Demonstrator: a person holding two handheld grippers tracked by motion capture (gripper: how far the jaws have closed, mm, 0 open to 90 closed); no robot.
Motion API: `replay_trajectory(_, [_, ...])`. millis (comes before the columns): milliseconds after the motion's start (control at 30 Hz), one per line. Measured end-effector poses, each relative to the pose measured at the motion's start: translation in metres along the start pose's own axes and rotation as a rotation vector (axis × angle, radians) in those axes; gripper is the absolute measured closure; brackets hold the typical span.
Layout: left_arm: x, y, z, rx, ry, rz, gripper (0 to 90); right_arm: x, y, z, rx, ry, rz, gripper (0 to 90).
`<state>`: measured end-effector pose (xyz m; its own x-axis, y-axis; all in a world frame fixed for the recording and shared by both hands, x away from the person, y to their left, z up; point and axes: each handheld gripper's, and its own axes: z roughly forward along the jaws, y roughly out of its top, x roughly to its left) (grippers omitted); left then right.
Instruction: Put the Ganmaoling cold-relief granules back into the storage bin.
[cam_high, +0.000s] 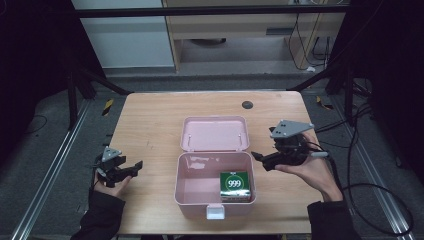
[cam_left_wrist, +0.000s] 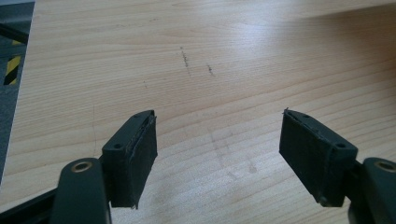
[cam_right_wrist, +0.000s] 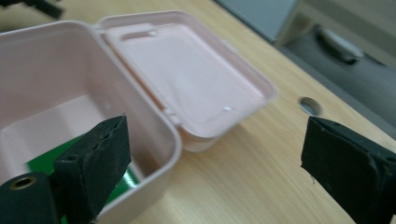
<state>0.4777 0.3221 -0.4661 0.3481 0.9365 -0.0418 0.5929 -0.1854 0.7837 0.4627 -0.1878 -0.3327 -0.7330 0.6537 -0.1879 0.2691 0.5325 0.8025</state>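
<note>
A pink plastic box stands open in the middle of the wooden table, its lid folded flat behind it. Inside, at the box's right front, lies a green packet marked 999. My right gripper is held just right of the box, open, jaws pointing at its right wall. In the right gripper view the box rim, the lid and a strip of the green packet show between the open jaws. My left gripper rests open near the table's left edge, over bare wood.
A round dark cable hole sits near the table's far edge, seen also as the hole in the right gripper view. Metal rails and cables run along the floor on both sides. A white latch tab sticks out at the box's front.
</note>
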Motion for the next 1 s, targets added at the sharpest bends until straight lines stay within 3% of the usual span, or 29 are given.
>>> replay_trajectory(133, [-0.001, 0.0, 0.0, 0.0, -0.003, -0.001, 27.4, -0.007, -0.023, -0.002, -0.045, -0.099, 0.099, 7.2])
replay_trajectory(167, [-0.001, 0.0, 0.0, 0.0, -0.002, -0.001, 27.6, -0.009, -0.033, -0.002, -0.062, -0.127, 0.148, 7.3])
replay_trajectory(333, [-0.001, 0.0, 0.001, 0.004, -0.002, -0.001, 28.3, -0.017, -0.064, 0.001, -0.098, -0.224, 0.28, 8.4])
replay_trajectory(433, [-0.001, 0.0, 0.001, 0.006, 0.0, -0.001, 29.0, -0.021, -0.085, 0.006, -0.097, -0.26, 0.347, 8.6])
replay_trajectory(633, [-0.001, -0.001, 0.002, 0.017, 0.0, -0.001, 30.6, -0.024, -0.118, 0.019, -0.053, -0.306, 0.407, 7.9])
replay_trajectory(733, [0.0, -0.001, 0.003, 0.021, 0.001, -0.003, 31.5, -0.026, -0.13, 0.023, -0.028, -0.349, 0.411, 8.0])
replay_trajectory(833, [0.0, -0.002, 0.004, 0.022, 0.001, -0.007, 32.1, -0.026, -0.144, 0.029, 0.001, -0.357, 0.438, 7.8])
replay_trajectory(1000, [0.0, -0.003, 0.006, 0.031, 0.003, -0.002, 32.0, -0.022, -0.16, 0.033, 0.057, -0.354, 0.438, 7.1])
